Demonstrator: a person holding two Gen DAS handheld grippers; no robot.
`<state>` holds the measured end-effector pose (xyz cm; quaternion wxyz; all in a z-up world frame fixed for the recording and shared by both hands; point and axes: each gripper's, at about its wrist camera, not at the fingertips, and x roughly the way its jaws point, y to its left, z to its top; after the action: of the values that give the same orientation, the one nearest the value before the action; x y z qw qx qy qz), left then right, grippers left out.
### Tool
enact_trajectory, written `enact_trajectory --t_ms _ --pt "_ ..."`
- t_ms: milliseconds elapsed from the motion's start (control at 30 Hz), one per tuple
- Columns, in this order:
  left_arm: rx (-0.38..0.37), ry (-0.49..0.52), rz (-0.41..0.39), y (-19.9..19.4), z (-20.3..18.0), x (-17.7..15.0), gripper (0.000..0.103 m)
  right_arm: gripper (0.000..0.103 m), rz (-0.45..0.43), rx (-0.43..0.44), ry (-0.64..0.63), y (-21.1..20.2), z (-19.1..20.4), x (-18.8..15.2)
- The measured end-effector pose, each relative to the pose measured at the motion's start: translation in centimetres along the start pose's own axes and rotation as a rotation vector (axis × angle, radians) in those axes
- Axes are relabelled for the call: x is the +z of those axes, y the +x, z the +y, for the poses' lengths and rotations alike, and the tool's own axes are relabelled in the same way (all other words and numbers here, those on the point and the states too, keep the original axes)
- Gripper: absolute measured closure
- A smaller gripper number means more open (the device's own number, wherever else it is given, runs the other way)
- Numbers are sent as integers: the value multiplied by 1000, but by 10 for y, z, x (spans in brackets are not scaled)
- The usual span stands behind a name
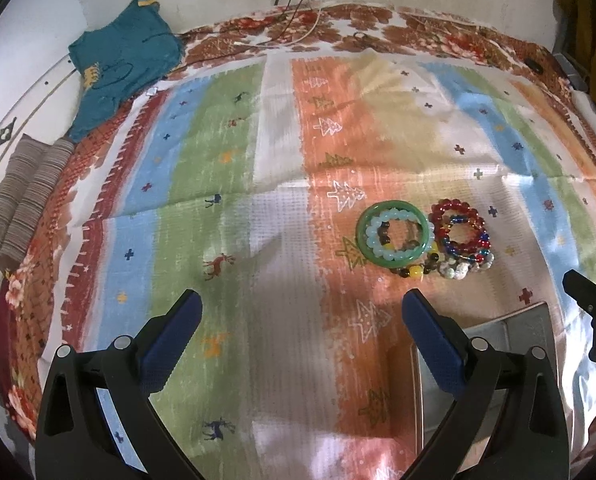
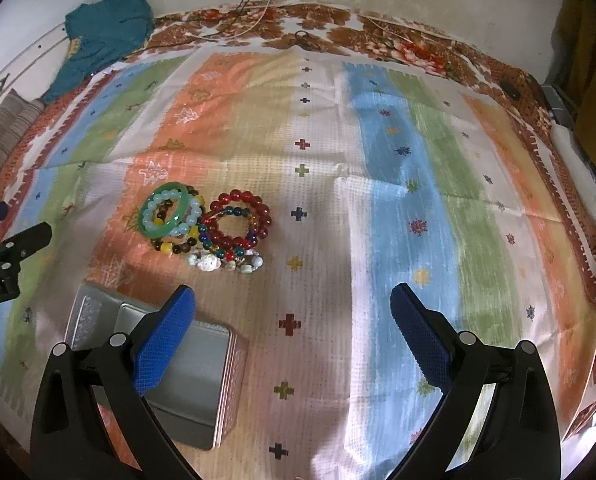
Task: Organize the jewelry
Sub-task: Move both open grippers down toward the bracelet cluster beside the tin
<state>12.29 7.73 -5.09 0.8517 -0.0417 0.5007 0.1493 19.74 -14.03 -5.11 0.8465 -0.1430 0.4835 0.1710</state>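
A pile of bracelets lies on the striped cloth: a green bangle (image 1: 390,258) (image 2: 159,230) with a pale blue bead bracelet (image 1: 372,236) (image 2: 149,216) inside it, a red bead bracelet (image 1: 464,210) (image 2: 239,197), a brown and yellow bead bracelet (image 1: 414,271) (image 2: 173,247) and a white bead bracelet (image 1: 458,270) (image 2: 213,262). An open grey metal tin (image 1: 538,320) (image 2: 193,392) stands near the pile. My left gripper (image 1: 302,312) is open and empty, left of and nearer than the pile. My right gripper (image 2: 293,304) is open and empty, over the cloth beside the tin.
The striped cloth (image 1: 257,220) (image 2: 398,220) covers a bed with a floral sheet. A teal garment (image 1: 121,60) (image 2: 101,32) and a folded striped cloth (image 1: 21,196) lie at the far left. Cables (image 1: 293,20) hang at the back wall. A white object (image 2: 582,176) lies at the right edge.
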Motion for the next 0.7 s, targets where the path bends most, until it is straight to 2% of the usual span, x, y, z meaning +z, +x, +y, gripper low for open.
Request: enact_trajectory --t_ms 300,533,700 --pt "28 -32 56 30 3 11 6 4 42 -16 11 25 -1 12" --pt "-25 -31 86 49 -4 20 6 4 59 -18 8 41 3 18" --pt "-22 -24 99 64 -7 26 6 4 77 -15 4 52 6 23"
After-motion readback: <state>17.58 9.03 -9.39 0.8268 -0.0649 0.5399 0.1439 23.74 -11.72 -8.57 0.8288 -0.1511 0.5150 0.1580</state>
